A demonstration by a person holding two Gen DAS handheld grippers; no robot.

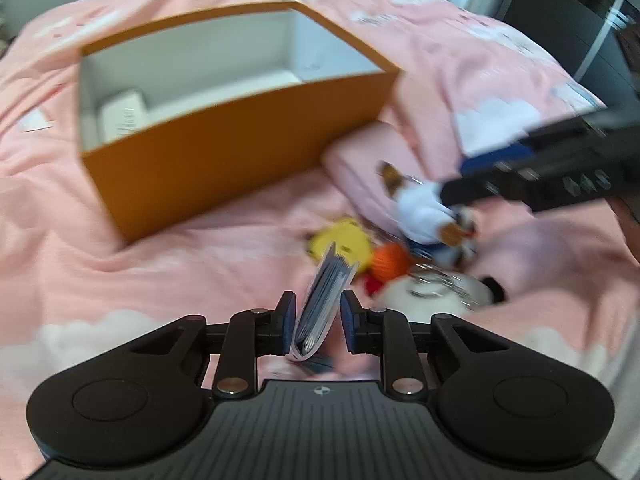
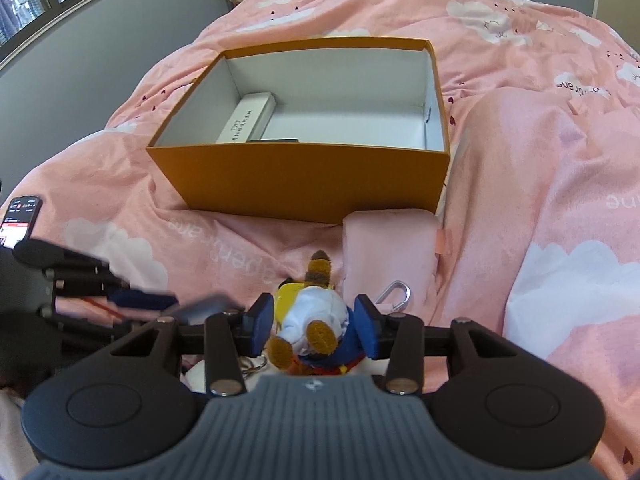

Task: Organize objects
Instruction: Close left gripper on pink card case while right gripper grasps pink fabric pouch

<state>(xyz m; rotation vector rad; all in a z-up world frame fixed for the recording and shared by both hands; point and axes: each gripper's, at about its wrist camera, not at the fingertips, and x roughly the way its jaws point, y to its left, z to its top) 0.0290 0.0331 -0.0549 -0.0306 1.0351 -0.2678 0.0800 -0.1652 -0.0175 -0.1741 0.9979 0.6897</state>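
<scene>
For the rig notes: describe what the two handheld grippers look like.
Both match. The left gripper and the right gripper have matte black linkage arms with silver pivot pins, blue finger pads, two round black housings and a ribbed grey plate with a small round emblem. No cables or sleeves show.

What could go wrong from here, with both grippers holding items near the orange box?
1. The left gripper has the thin booklet between its pads near one edge only; it leans and could slip or fan open when lifted.
2. The plush keychain in the right gripper trails rings and a carabiner that might snag the pink bedding.
3. The orange box sits on soft, uneven bedding and could tip if bumped.
</scene>
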